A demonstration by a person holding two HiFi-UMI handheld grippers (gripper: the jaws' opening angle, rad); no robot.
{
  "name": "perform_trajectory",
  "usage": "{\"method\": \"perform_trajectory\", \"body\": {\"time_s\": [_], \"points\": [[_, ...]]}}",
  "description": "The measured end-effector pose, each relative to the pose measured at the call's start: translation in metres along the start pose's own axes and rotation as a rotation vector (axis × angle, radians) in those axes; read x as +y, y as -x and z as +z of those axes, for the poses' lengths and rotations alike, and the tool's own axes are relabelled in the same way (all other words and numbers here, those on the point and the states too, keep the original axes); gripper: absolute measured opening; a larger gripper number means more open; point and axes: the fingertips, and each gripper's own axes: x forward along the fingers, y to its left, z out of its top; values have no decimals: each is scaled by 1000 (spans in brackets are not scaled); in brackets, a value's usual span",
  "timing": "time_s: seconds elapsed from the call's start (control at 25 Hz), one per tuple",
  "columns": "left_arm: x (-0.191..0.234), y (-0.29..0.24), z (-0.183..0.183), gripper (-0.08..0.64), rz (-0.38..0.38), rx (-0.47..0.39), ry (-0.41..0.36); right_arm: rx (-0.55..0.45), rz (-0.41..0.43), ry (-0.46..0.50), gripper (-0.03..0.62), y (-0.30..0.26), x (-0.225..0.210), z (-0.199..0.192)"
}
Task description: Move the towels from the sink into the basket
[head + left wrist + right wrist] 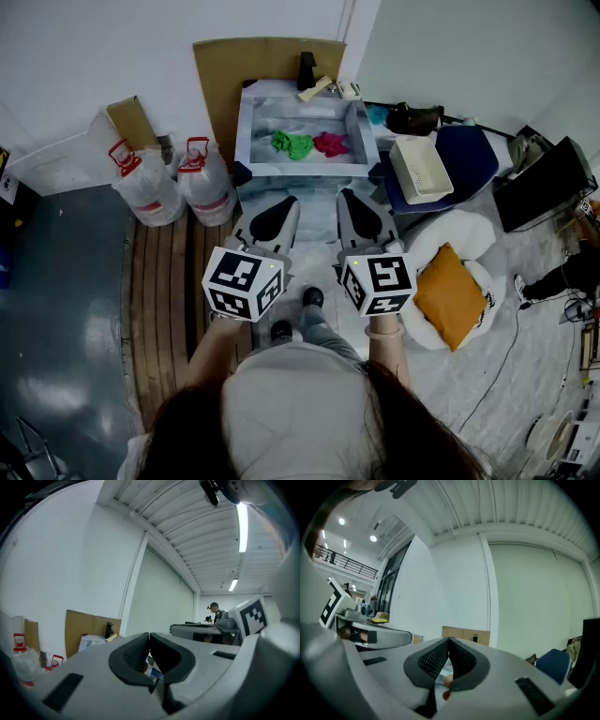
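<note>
White basket (420, 169) shows only in head view; left claw (149, 637), right claw (449, 641) clenched empty.

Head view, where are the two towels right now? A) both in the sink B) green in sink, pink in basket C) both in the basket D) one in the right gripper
A: the green towel and the pink towel lie side by side in the sink; the white basket shows no towel.
</note>
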Motion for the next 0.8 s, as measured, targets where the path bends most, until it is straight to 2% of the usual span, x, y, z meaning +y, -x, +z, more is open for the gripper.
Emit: {"method": "perform_trajectory", "body": {"time_s": [0.52,0.8], "points": [[31,-75,-1,9,23,20,-21,14,27,17,26,-61,-49,-18],[40,-131,2,9,45,35,-24,39,74,5,26,-98,-87,-27]]}}
